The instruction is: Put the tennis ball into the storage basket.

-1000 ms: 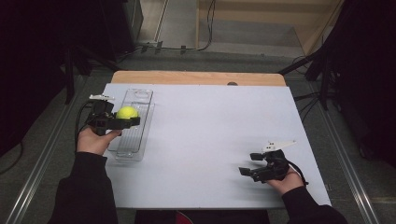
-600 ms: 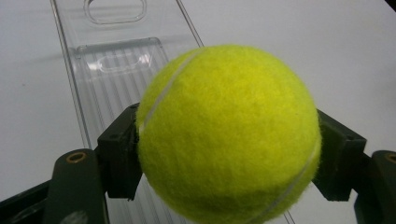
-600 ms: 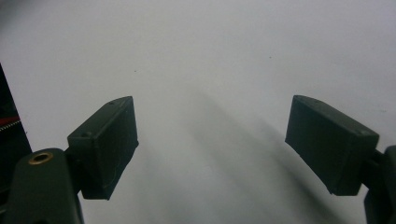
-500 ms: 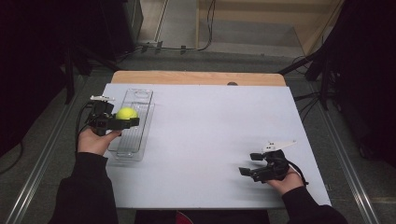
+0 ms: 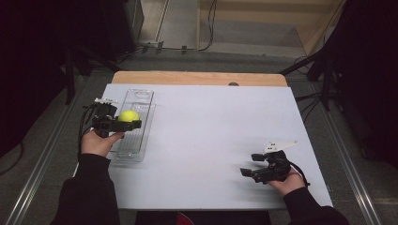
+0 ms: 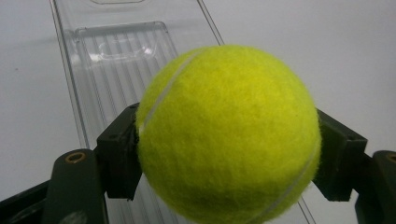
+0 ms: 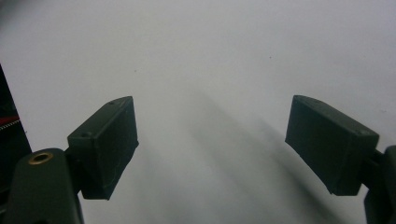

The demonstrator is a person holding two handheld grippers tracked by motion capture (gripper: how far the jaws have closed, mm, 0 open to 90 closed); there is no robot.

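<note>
A yellow-green tennis ball is clamped between the jaws of my left gripper, held just above a clear plastic tray at the table's left side. The tray is long, ribbed inside, and has nothing in it. My right gripper rests low over the white table near its front right corner, jaws wide apart with only bare table surface between them.
The white sheet covers a wooden tabletop whose bare strip shows along the far edge. Dark floor and metal rails flank the table on both sides. Cables trail from each gripper.
</note>
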